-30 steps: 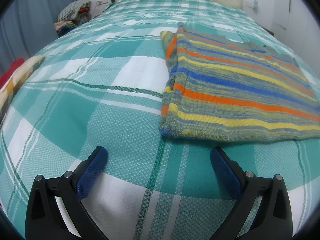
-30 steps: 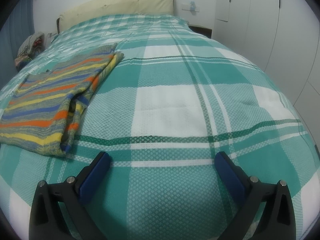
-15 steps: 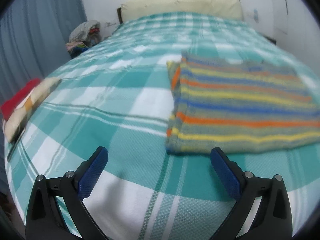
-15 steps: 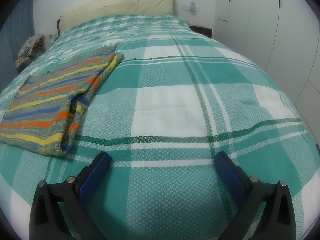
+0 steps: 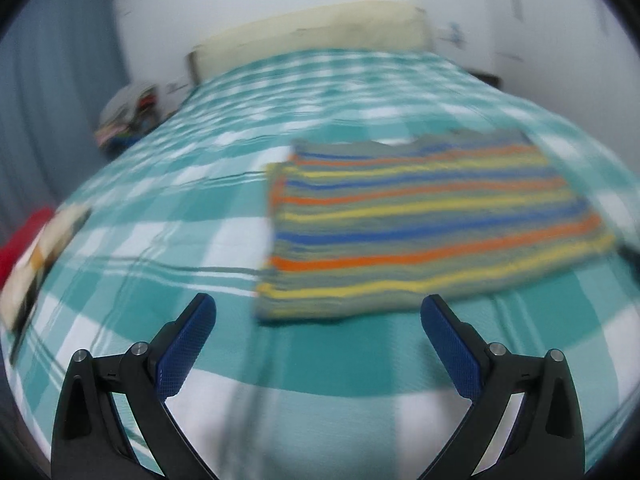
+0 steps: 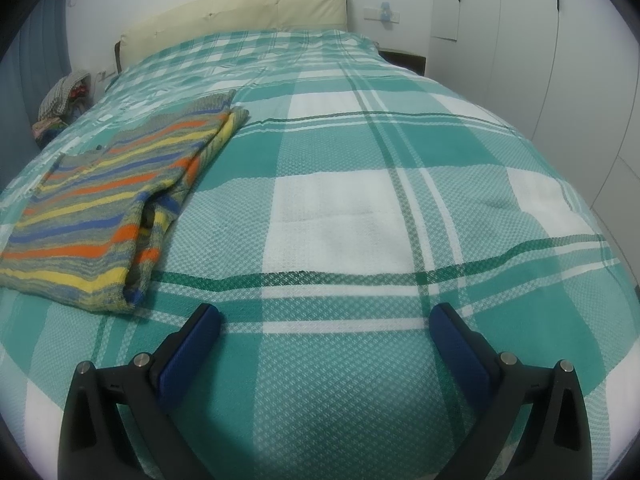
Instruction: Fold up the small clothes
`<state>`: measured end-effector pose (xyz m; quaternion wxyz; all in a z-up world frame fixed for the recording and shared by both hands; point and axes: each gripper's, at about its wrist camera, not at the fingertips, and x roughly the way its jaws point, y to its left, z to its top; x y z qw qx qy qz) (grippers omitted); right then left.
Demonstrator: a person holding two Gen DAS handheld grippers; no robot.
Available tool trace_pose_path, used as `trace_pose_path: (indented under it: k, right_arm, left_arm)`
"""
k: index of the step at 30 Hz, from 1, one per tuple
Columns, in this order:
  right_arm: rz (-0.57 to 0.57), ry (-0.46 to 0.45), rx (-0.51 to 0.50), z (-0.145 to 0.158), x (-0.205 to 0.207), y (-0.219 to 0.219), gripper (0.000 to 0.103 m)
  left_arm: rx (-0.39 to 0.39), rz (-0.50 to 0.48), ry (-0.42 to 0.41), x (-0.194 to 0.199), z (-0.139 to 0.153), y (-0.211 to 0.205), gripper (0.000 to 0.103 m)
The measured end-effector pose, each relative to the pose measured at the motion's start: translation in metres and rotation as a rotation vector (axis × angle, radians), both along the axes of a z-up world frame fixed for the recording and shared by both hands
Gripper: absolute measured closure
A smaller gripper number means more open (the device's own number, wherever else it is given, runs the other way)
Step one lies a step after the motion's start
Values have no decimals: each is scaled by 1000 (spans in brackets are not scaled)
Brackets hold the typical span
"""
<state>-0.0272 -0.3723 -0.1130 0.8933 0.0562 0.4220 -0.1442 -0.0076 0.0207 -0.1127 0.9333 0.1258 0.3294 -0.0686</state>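
Left hand-held gripper point(image 5: 318, 320) newly raised, agape.

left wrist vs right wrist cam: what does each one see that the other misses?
Left wrist only: a red and cream cloth at the bed's left edge, a blue curtain, and the left hand-held gripper, open. The view is blurred.

Right wrist only: white wardrobe doors, a wall socket, and the right hand-held gripper, open over bare bedspread.

Both: the folded striped sweater on the green checked bedspread, the cream headboard, and a clothes pile beside the bed.
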Motion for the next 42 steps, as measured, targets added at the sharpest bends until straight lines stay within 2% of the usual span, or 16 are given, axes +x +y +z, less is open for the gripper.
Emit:
trace_pose_path:
  k: [6,11,14,19,23,27,28,30,33,34,36,37,38,39,41,42]
  right_arm:
    - [1,45,3,1,6,-1,0]
    - [19,96,41,18,2,-11,1]
    - [13,28,100,41,-9,-21,1]
    - [58,-69,252,74,-5,-36,1]
    - [142,-81,351,89,25,-54,2]
    - [213,-181,373,95,49,-73,3]
    - [211,-200,407,91,50,-77,3]
    - [179,-259,557,74,44,-88,3]
    - [100,-244,723,51,39,-96,3]
    - [119,-229,736,49,41,-96,3]
    - [147,-220,668,54,40,-94,3]
    - [154,-228,643,57,38,-94,3]
    - [162,-237,634,60,36,-95,3]
    - [172,-244,646,62,35,-96,3]
    - [193,-251,684,63,36,-98,3]
    - [207,-254,712,62,38,-97,3]
  left_arm:
    - [80,-218,23,-33,-7,-68,1]
    - [46,-377,51,-46,4,-121,1]
    - [31,-457,60,-44,7,-153,1]
    - [99,-594,85,-28,-11,-217,1]
    - [135,-619,85,-22,-22,-245,1]
    - [142,-564,60,-19,-23,-251,1]
    - [148,-549,54,-16,-23,-252,1]
    - [148,-519,44,-13,-23,-253,1]
    - [124,-503,57,-6,-22,-255,19]
    - [119,-506,71,-4,-23,-257,23]
    - [127,-496,93,1,-26,-263,24]
    - [122,-494,97,1,-26,-265,30]
    - [118,-497,102,1,-26,-267,40]
    - [119,-503,108,1,-27,-269,46]
    - [141,-511,102,-3,-29,-274,65]
    - [159,-516,90,-6,-30,-276,69]
